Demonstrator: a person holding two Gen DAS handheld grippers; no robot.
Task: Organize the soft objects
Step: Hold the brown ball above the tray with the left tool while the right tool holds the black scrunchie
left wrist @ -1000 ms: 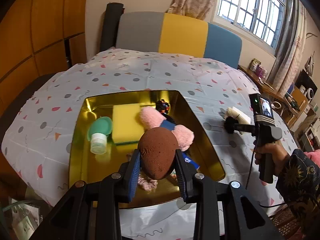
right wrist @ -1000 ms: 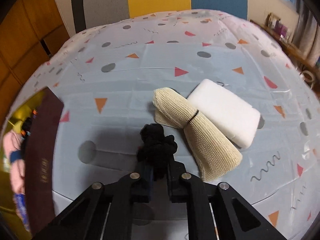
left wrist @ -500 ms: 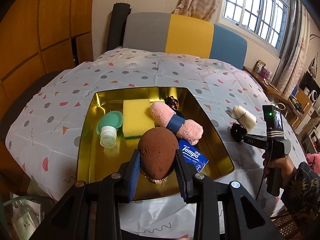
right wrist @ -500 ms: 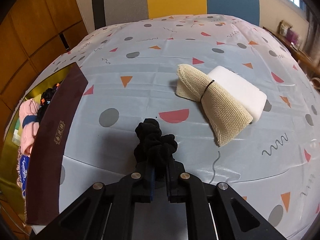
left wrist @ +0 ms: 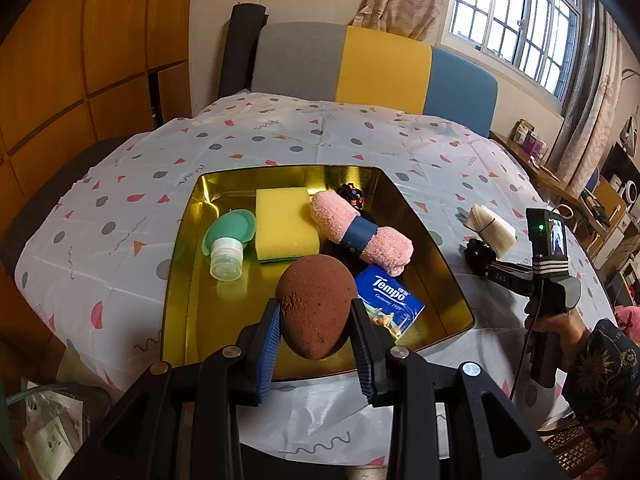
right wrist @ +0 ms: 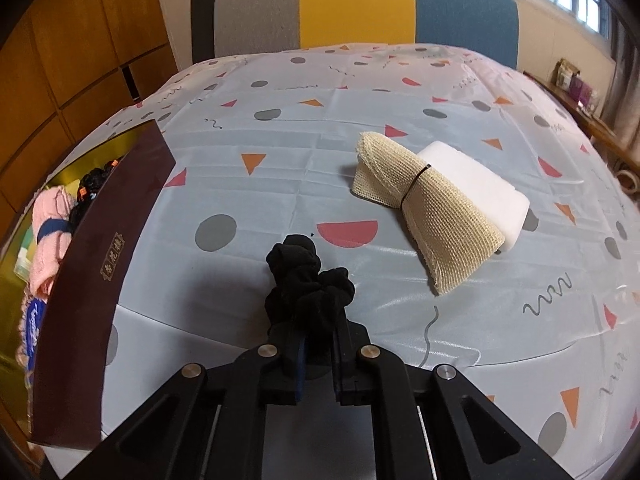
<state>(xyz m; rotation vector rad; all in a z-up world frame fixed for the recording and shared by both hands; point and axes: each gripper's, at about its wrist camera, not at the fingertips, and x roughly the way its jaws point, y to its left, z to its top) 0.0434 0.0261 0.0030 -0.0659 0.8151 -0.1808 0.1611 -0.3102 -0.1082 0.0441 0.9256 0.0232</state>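
While the left gripper point(left wrist: 314, 322) clamps the brown sponge point(left wrist: 316, 304), the gold tray point(left wrist: 180, 280) lies just beyond, far side. Right view — the right gripper point(right wrist: 318, 354) pinches the black scrunchie point(right wrist: 308, 292); tray well left.
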